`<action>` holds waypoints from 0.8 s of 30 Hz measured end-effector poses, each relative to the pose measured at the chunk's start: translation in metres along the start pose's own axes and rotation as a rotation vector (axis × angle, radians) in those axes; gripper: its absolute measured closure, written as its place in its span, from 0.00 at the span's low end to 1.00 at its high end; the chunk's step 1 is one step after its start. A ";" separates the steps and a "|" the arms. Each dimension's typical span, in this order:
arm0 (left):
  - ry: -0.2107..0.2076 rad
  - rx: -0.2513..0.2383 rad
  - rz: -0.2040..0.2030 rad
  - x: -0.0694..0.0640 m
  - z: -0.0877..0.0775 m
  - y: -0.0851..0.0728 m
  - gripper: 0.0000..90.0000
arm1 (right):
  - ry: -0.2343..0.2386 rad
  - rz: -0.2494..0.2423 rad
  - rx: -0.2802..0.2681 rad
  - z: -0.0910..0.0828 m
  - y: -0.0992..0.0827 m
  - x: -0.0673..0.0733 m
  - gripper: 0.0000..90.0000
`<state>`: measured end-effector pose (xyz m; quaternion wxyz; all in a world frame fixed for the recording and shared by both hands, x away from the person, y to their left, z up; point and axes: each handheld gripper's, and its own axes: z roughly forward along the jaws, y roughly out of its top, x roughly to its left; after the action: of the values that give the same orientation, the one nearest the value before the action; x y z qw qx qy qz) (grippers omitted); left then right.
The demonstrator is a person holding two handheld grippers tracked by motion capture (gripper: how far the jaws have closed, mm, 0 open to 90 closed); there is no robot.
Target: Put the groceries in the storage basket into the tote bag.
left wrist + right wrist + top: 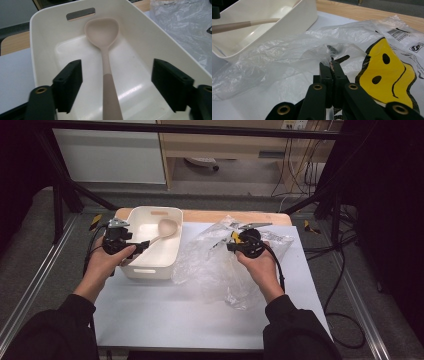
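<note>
1. My left gripper (112, 85) is spread wide at the near end of the white tub (134, 270), one jaw on each side of the spoon's handle with clear gaps, so it's released and not touching it.
2. The beige spoon (105, 42) lies inside the tub, bowl end up by the far wall just under the handle slot (80, 14), handle running back toward my left gripper.
3. From the high view, the tub sits on the left part of the grey table (165, 315), and my left hand (107, 260) is at its near-left corner.
4. My right gripper (331, 65) is clenched, jaws pressed together. There's a fold of the clear plastic bag (220, 265) right at the tips, but I can't tell for sure if any film is actually pinched between them.
5. The bag is crumpled on the table just right of the tub, its edge bunched against the tub's side. It has a yellow smiley face (387, 75) printed on it, plus a barcode label (398, 33).
6. My right hand (257, 262) is over the bag's upper middle.
</note>
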<state>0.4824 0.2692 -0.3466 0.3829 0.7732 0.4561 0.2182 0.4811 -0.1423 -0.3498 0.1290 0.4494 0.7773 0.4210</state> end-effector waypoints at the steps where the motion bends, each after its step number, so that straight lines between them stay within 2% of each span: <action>1: 0.002 0.001 -0.012 0.001 0.001 -0.001 0.31 | 0.001 0.000 0.000 0.000 0.000 0.000 1.00; 5: 0.004 0.019 -0.021 0.002 0.003 -0.006 0.36 | -0.001 0.000 0.005 0.001 -0.001 0.000 1.00; 7: 0.021 0.027 -0.024 0.003 0.004 -0.008 0.36 | -0.002 -0.002 0.006 0.001 -0.001 0.000 1.00; 15: 0.005 0.055 -0.021 -0.001 0.007 -0.013 0.39 | -0.001 -0.002 0.005 0.001 0.000 0.000 1.00; 19: 0.010 0.080 -0.007 -0.002 0.009 -0.014 0.42 | 0.002 -0.002 0.007 0.001 0.000 0.000 1.00; 24: 0.010 0.083 -0.025 0.000 0.010 -0.016 0.46 | 0.001 -0.003 0.008 0.001 0.000 0.001 1.00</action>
<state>0.4809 0.2699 -0.3655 0.3510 0.7815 0.4763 0.1980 0.4808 -0.1409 -0.3505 0.1273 0.4483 0.7799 0.4178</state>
